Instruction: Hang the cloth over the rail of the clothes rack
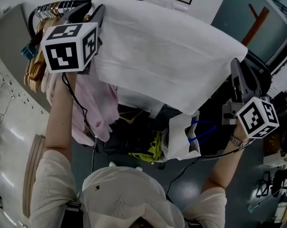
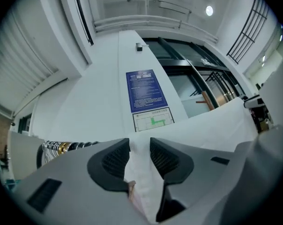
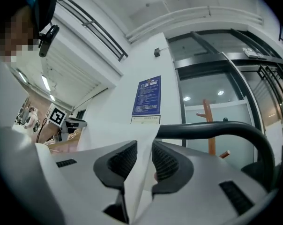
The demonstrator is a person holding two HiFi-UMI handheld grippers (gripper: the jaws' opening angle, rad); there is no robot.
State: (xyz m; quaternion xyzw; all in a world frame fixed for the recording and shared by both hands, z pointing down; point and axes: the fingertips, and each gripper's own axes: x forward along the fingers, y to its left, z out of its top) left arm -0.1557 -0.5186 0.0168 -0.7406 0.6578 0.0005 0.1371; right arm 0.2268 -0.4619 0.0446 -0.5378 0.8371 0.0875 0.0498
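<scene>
A wide white cloth (image 1: 162, 56) is stretched between my two grippers above the clothes rack and hangs down on my side. My left gripper (image 1: 86, 12) is at its left corner, beside the rail (image 1: 58, 6) with its hanger hooks. In the left gripper view the cloth (image 2: 140, 172) lies bunched between the jaws of the left gripper (image 2: 140, 156), which stand apart and loose around it. My right gripper (image 1: 241, 77) holds the right corner. There the right gripper (image 3: 145, 158) is shut on a fold of cloth (image 3: 139, 172), just before the black rail (image 3: 216, 128).
Wooden hangers (image 1: 34, 65) and pink garments (image 1: 93, 108) hang at the rack's left end. Below the cloth are a white bag (image 1: 181, 137) with blue handles and a yellow-green item (image 1: 153, 151). A wall with a blue notice (image 2: 146, 90) stands behind the rack.
</scene>
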